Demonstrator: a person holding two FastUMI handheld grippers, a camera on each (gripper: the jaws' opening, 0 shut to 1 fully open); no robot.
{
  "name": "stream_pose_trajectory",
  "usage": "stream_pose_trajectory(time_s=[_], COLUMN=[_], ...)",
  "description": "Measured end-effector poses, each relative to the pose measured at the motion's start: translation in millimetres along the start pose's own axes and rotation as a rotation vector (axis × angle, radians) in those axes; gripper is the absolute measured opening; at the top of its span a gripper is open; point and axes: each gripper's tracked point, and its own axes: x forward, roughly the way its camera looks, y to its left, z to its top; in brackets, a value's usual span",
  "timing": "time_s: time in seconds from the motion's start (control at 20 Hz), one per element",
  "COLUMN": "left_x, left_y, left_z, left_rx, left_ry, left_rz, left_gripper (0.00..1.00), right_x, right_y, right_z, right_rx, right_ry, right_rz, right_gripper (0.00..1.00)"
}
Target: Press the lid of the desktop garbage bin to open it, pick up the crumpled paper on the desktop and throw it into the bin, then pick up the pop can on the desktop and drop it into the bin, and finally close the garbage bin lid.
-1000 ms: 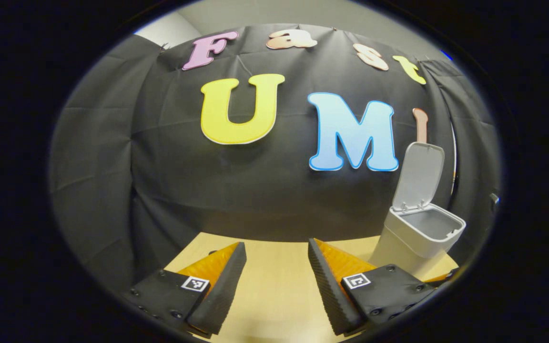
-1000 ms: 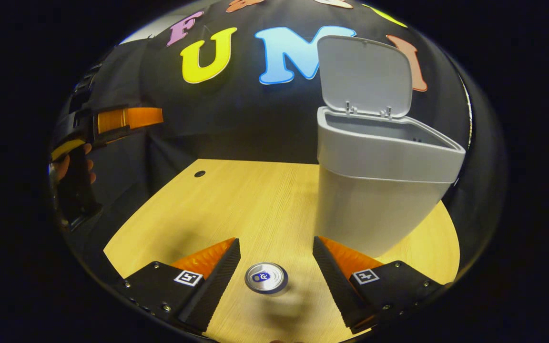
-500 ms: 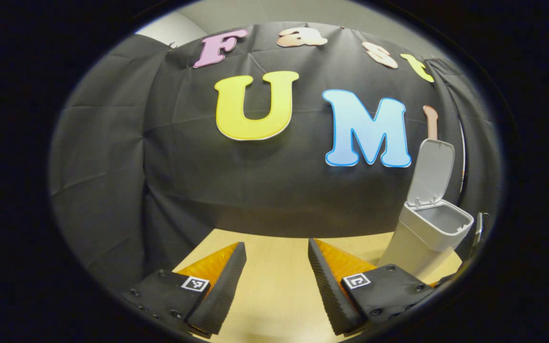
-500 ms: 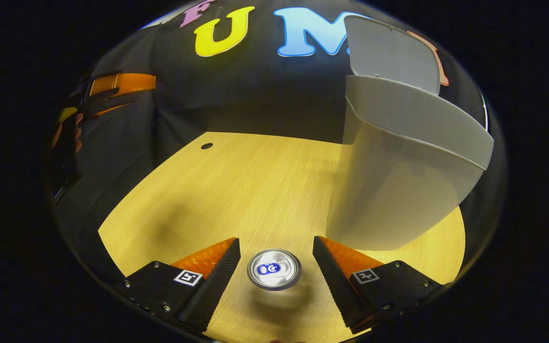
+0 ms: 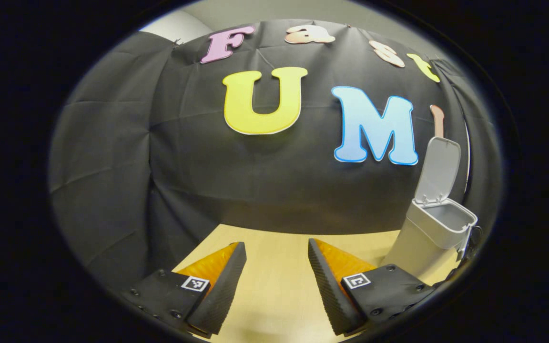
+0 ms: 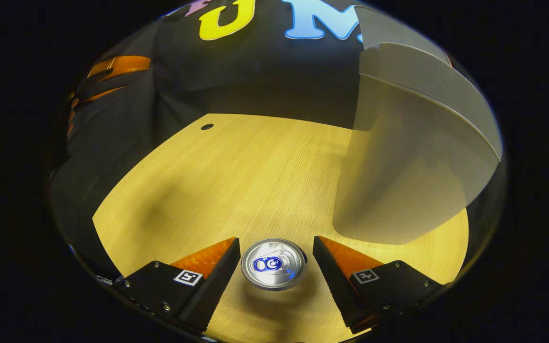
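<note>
The right gripper hangs over an upright pop can, fingers wide either side, beside the open-lidded bin. The left gripper holds nothing, fingers wide.

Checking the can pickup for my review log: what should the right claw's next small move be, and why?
Probably lower a little further, then close. The right claw is open with the can upright between its fingers, top facing the camera, and neither finger seems to press on it yet. The bin stands beside it with its lid up.

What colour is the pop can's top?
Silver, with a blue tab area: pop can, clearest in the right gripper view.
</note>
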Motion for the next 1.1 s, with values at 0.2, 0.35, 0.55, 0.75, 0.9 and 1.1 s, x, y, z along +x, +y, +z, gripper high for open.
stream_pose_trajectory(time_s=[0.2, 0.35, 0.55, 0.75, 0.9, 1.1], left_x=[-1, -3, -8, -12, -14, -17], left_y=[-1, 2, 3, 1, -3, -11], left_z=[0, -1, -2, -5, -6, -9], left_rx=[-0.002, -0.003, -0.010, -0.003, -0.001, 0.009], left_ry=[0.002, 0.006, 0.009, 0.013, 0.015, 0.018], left_rz=[0.000, 0.003, 0.006, 0.004, -0.002, -0.015], left_gripper=[0.89, 0.89, 0.89, 0.89, 0.87, 0.89], right_x=[9, 13, 12, 3, -12, -33], right_y=[-2, -3, -3, -4, -2, 0], right_z=[-6, -9, -12, -2, 12, 38], right_rx=[-0.006, -0.024, -0.035, -0.029, -0.035, -0.041], right_ry=[0.027, 0.043, 0.043, 0.004, -0.040, -0.110], right_rz=[-0.009, -0.019, -0.023, -0.024, -0.023, -0.020], right_gripper=[0.98, 0.89, 0.84, 0.84, 0.84, 0.84])
